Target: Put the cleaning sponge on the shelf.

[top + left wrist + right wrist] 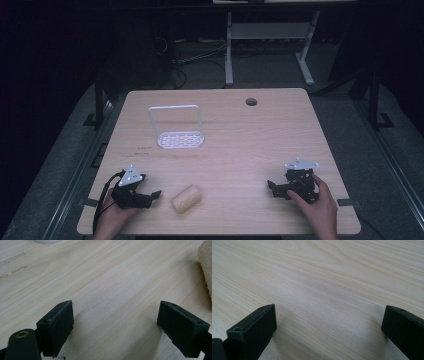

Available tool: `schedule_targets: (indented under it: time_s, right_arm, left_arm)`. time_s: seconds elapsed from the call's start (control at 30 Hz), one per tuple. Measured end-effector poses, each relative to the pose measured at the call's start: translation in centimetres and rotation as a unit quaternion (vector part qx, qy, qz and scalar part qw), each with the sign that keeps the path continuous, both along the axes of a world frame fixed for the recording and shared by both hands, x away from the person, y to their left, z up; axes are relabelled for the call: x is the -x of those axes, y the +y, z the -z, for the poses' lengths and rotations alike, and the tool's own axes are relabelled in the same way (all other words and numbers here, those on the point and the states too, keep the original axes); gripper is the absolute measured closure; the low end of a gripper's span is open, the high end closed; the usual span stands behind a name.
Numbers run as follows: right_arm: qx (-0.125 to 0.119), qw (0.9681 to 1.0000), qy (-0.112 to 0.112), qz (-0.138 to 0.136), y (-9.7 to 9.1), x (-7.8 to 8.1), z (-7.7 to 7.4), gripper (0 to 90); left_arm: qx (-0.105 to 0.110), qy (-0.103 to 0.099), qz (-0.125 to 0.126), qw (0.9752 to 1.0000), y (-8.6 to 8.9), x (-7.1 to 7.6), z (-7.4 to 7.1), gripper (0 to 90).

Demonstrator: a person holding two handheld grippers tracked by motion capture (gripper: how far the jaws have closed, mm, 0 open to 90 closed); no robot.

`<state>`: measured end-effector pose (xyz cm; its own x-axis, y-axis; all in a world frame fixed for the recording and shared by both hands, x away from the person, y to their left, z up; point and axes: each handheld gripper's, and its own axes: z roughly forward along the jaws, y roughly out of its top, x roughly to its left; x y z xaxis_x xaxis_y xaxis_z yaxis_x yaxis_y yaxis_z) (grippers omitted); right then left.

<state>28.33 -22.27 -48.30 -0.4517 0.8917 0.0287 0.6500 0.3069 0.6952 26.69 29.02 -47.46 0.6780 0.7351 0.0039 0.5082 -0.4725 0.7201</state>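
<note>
High view puts two black two-jaw grippers at the near edge of a pale wooden table, each in one of the person's hands. Near left, the left gripper lies low on the wood with its jaws spread wide and nothing between them; in the left gripper view the left gripper frames only bare wood grain. Just beside it, toward the table's middle, lies a short beige fuzzy cylinder on its side, close to the jaw tips but apart from them; its rough edge shows in the left gripper view at the right border. Near right, well apart from the cylinder, the right gripper rests on the table, jaws pointing toward the middle. In the right gripper view the right gripper stands wide open over bare wood, holding nothing. Farther back, left of centre, stands a white perforated tray with a tall arched wire handle, upright. Beyond it, a small round hole sits by the far edge
</note>
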Motion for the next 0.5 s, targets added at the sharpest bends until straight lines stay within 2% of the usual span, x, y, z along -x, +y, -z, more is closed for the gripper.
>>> schedule_targets:
  time_s: [0.5]
  right_arm:
    - [0.0, 1.0, 0.0, 0.0, 0.0, -0.01, 0.0, 0.0]
  left_arm:
    - [0.007, 0.003, -0.001, 1.0, 0.11, -0.02, -0.05, 13.6]
